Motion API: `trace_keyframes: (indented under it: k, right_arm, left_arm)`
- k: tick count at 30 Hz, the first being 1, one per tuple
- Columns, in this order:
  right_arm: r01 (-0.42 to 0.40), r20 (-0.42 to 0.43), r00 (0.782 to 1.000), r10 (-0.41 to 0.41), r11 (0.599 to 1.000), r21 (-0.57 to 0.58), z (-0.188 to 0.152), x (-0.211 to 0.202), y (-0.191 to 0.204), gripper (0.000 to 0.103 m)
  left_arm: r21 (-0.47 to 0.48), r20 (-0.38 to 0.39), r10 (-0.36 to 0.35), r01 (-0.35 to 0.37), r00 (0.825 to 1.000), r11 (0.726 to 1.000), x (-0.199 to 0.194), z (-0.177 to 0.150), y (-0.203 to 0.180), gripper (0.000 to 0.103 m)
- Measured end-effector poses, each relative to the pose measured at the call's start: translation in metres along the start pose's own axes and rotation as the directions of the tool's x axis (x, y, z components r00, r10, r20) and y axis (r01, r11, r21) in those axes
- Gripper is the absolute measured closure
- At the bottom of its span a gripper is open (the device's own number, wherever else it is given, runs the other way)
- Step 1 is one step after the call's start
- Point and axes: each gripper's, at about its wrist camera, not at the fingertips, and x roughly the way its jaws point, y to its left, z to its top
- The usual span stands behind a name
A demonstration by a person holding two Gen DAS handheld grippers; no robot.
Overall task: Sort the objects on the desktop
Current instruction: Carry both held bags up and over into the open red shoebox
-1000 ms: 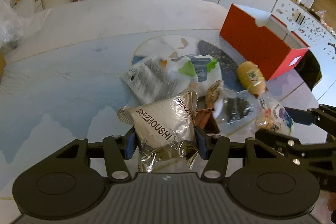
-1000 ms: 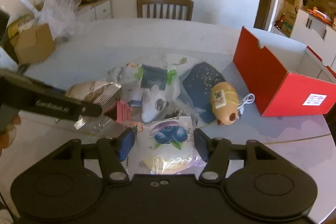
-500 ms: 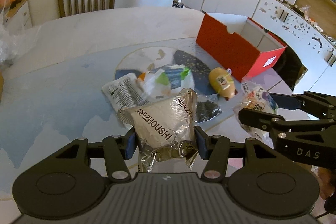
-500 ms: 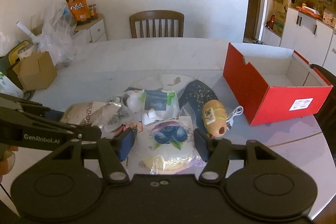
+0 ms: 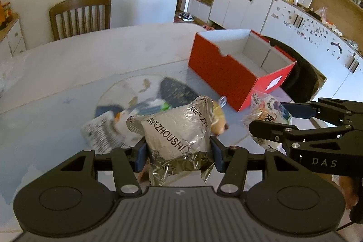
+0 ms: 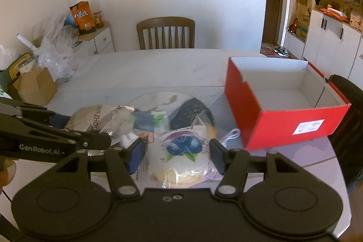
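Between left hand-held gripper (image 5: 178,151) pads, silver packet (image 5: 177,135)

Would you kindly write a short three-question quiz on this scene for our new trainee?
1. True or false: the red box already holds a packet.
2. Which packet is the left claw shut on: A) the blueberry packet, B) the silver packet, C) nothing?
3. Fill in: the right claw grips the ____ packet.

Key: 1 false, the part of the inside in view is bare; 2 B; 3 blueberry.
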Motion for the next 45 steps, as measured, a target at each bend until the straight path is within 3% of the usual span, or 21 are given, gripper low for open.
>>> trace_keyframes:
  k: [13, 22, 36, 45]
  right_arm:
    - [-0.024, 0.016, 1.0, 0.024, 0.999, -0.022, 0.035, 0.007, -0.112, 0.042]
    - [-0.023, 0.039, 0.999, 0.025, 0.999, -0.033, 0.06, 0.016, -0.174, 0.042]
    - [0.004, 0.019, 1.0, -0.004, 1.0, -0.022, 0.085, 0.055, -0.245, 0.042]
    - [0.003, -0.034, 0.999, -0.004, 1.0, -0.008, 0.096, 0.092, -0.276, 0.042]
  left_arm:
    - [-0.012, 0.025, 0.013, -0.013, 1.0, 1.0, 0.055, 0.056, -0.083, 0.049]
    - [0.037, 0.033, 0.012, -0.013, 0.999, 0.999, 0.084, 0.093, -0.131, 0.048]
    - [0.156, 0.004, 0.003, -0.004, 1.0, 0.988, 0.141, 0.146, -0.178, 0.048]
    - [0.194, -0.079, 0.018, -0.003, 0.997, 0.981, 0.197, 0.169, -0.182, 0.048]
